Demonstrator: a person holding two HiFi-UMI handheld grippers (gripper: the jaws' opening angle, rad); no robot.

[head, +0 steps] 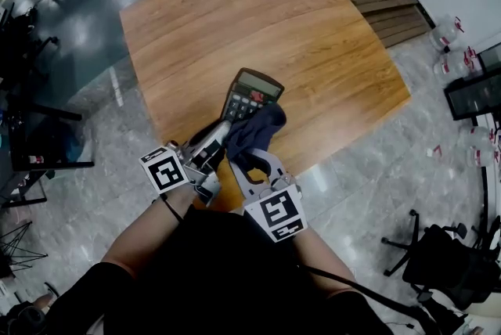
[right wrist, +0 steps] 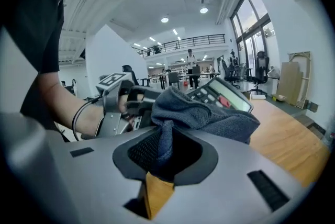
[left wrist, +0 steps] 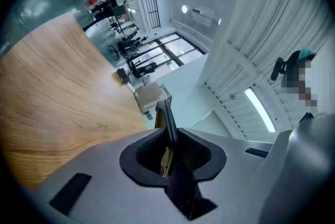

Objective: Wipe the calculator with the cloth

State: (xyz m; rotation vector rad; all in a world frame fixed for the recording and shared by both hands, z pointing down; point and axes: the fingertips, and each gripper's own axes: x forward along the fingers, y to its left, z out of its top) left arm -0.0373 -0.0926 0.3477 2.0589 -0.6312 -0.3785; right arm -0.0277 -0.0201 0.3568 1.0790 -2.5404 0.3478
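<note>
The left gripper is clamping the near edge of the dark grey, green-screened desk calculator, its jaws closed down to a narrow gap on the thin casing, which shows edge-on in the left gripper view. The calculator is sitting tilted over the near side of the light brown wooden table. The right gripper is pinching a bunched dark blue terry cloth between nearly closed jaws. The cloth is draping over the calculator's near right corner, covering the lower keys, while the screen is showing beyond the cloth. The two grippers are crowding close together, just beside each other.
</note>
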